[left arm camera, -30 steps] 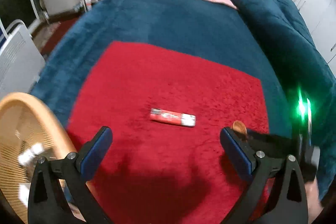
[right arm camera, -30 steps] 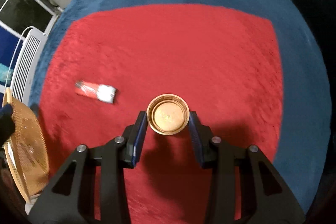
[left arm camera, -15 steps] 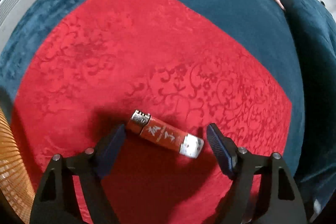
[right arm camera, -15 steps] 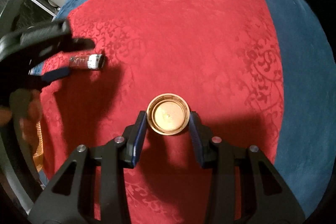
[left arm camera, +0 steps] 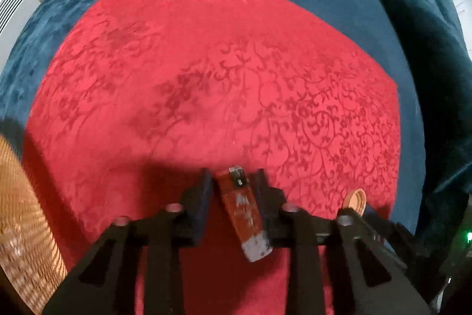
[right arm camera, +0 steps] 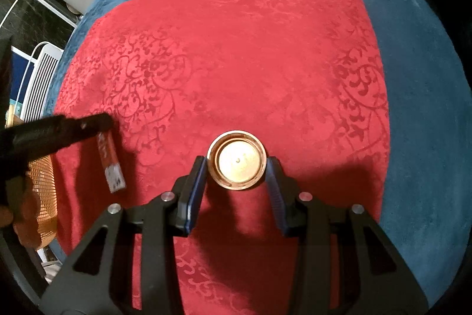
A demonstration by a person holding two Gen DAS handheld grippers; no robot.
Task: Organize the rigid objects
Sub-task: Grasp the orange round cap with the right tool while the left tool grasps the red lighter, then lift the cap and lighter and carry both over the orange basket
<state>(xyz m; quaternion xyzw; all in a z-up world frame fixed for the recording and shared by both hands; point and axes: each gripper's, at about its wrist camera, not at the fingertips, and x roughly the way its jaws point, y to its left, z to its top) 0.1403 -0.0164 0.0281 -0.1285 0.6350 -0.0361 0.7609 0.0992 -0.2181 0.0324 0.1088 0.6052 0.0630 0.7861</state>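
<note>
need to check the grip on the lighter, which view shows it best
The left wrist view: the red lighter lies lengthwise between the left gripper's closing jaws, close up. The right wrist view shows it small at the left edge, its top hidden by that gripper.

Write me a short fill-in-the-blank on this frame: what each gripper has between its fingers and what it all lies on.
1. Between the closing jaws of the left gripper lies a red ____ with a silver end.
2. The right gripper frames a round gold-coloured ____, hollow side up.
3. Both things are over a ____ patterned cloth.
4. At the left of the cloth stands a woven ____.

Missing words: lighter; lid; red; basket
</note>
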